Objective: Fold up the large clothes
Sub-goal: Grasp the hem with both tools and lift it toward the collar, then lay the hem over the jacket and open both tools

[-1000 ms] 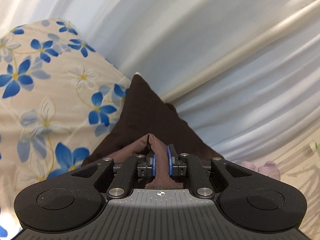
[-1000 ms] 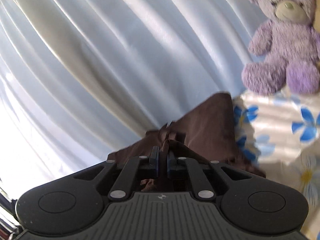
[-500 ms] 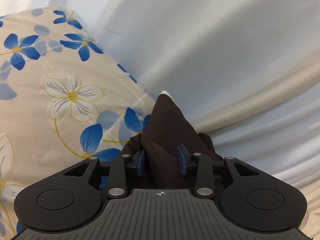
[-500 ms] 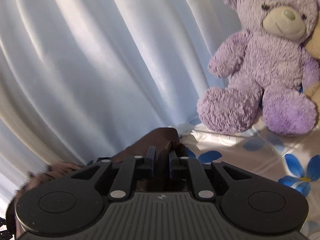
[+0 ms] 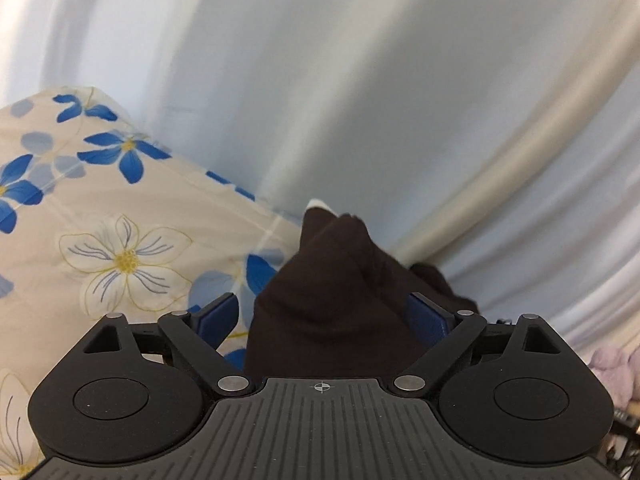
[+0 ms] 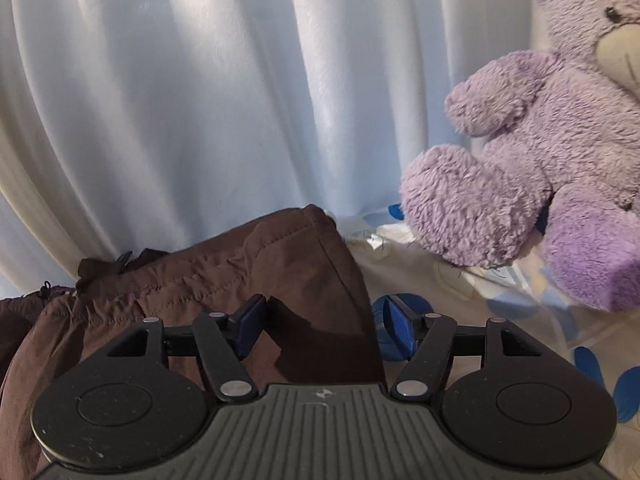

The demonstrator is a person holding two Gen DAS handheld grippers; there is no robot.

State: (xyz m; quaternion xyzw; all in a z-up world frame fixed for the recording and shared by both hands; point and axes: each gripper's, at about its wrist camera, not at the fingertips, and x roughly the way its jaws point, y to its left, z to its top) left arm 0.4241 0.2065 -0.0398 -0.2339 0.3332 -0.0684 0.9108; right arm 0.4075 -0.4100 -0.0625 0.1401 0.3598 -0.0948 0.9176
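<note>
A dark brown garment (image 5: 332, 300) lies on the flowered bedsheet (image 5: 120, 240) against the pale curtain. In the left wrist view my left gripper (image 5: 324, 316) is open, its blue pads (image 5: 218, 314) spread on either side of a peaked corner of the cloth. In the right wrist view the garment (image 6: 280, 268) shows a stitched hem and a folded corner. My right gripper (image 6: 320, 320) is open around that corner, with the cloth lying loose between the blue pads (image 6: 250, 320).
A purple teddy bear (image 6: 540, 168) sits on the sheet just right of the right gripper. A pale blue curtain (image 6: 200, 100) hangs close behind the garment. Flowered sheet (image 6: 500, 312) lies to the right.
Both grippers went from shut on the brown cloth to open, the left first. Both came lower and nearer the bed, and the cloth now rests on the sheet.
</note>
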